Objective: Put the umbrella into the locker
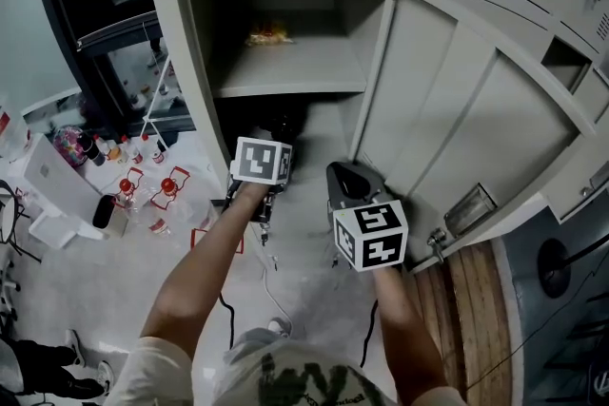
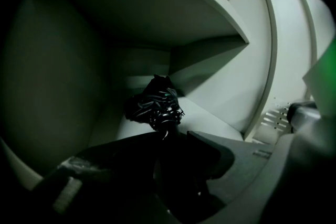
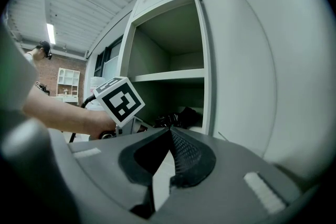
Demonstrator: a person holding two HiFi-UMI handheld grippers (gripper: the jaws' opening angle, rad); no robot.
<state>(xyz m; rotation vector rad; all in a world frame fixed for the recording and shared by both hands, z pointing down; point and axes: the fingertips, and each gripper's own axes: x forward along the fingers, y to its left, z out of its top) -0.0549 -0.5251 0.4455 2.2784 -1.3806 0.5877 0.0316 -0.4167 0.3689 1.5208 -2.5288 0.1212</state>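
Inside the grey locker's (image 1: 200,33) dim lower compartment lies the black folded umbrella (image 2: 155,105), your left claw (image 2: 160,135) seemingly clenched on its near end; your right claw (image 3: 169,131) is clenched, empty. Withdrawing unreleased would drag it out.

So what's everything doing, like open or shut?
Locker door: wide open.
Umbrella: folded up, lying under the shelf.
Left gripper: shut, seemingly on the umbrella's near end.
Right gripper: shut, empty.
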